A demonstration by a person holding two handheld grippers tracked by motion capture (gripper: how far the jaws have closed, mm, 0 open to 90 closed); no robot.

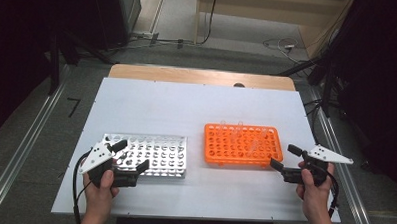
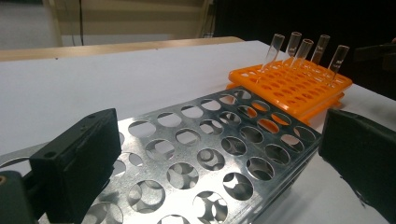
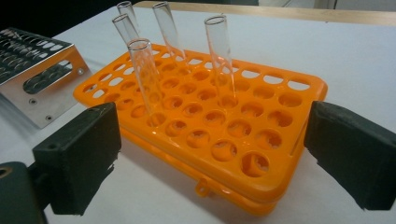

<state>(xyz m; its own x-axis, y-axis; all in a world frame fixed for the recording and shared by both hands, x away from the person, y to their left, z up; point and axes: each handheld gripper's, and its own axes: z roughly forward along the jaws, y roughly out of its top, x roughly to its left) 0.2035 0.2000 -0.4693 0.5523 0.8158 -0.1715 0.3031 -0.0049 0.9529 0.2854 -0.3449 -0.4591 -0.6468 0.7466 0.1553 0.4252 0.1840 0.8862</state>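
A: Status? B: Five clear glass test tubes [image 3: 175,51] stand in the orange plastic rack [image 1: 243,145], frame centre-right; perforated metal rack [image 1: 155,154] lower left holds none.
A: Grippers? B: Left gripper [image 1: 131,160] and right gripper [image 1: 284,156] both spread wide, grasping nothing; transfer not begun.

light: bright and even on the white table [image 1: 152,103], dark off to the sides | shadows: soft, short | glare: shiny spots on metal rack [image 2: 205,154] | blur: high view kinda soft, close-up jaws fuzzy
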